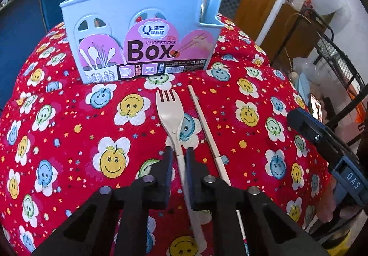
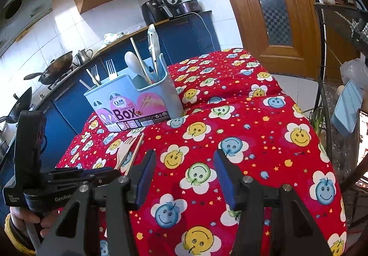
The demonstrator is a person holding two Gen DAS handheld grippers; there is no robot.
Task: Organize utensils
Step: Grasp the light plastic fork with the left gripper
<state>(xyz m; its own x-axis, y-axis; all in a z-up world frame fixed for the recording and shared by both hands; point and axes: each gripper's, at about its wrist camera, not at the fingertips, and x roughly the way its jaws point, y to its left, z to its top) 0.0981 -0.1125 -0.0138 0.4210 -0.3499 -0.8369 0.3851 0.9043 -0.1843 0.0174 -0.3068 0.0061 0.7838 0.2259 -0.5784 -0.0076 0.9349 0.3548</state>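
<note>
Both fisheye views are bright and evenly lit, seemingly by daylight, with soft shadows under the chopsticks box [image 1: 138, 35] on the red tablecloth [image 1: 69, 117], strong bending and dark vignetting at the edges, blown-out whites upper right, and slightly soft near fingers [image 2: 145, 175].

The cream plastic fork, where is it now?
Left wrist view: the cream plastic fork lies on the red tablecloth before the blue chopsticks box, a chopstick at its right.

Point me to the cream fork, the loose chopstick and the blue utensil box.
cream fork [image 1: 169, 113]: left wrist view, on its bowl below the tines.
loose chopstick [image 1: 205, 126]: left wrist view, mid-shaft, right of the fork.
blue utensil box [image 1: 96, 9]: left wrist view, bare front wall above the label.
</note>
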